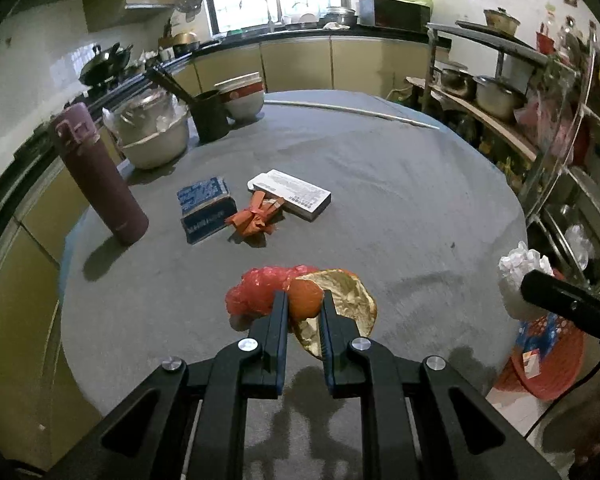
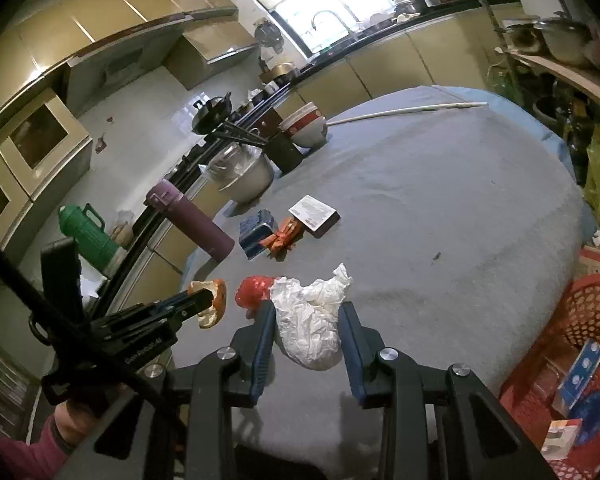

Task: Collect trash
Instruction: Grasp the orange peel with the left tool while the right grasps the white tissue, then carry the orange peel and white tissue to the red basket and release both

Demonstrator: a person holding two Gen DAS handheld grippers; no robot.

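Left tongs (image 1: 305,303) are pinching orange peel (image 1: 340,300), light & limp; right tongs (image 2: 307,314) are squeezing crumpled paper (image 2: 308,328), soft, beside red bag (image 2: 254,292). Mid-bunch grip's probably best.

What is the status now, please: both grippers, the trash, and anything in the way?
Left gripper shut on orange peel. Right gripper shut on white paper wad. Red basket at right; path looks clear.
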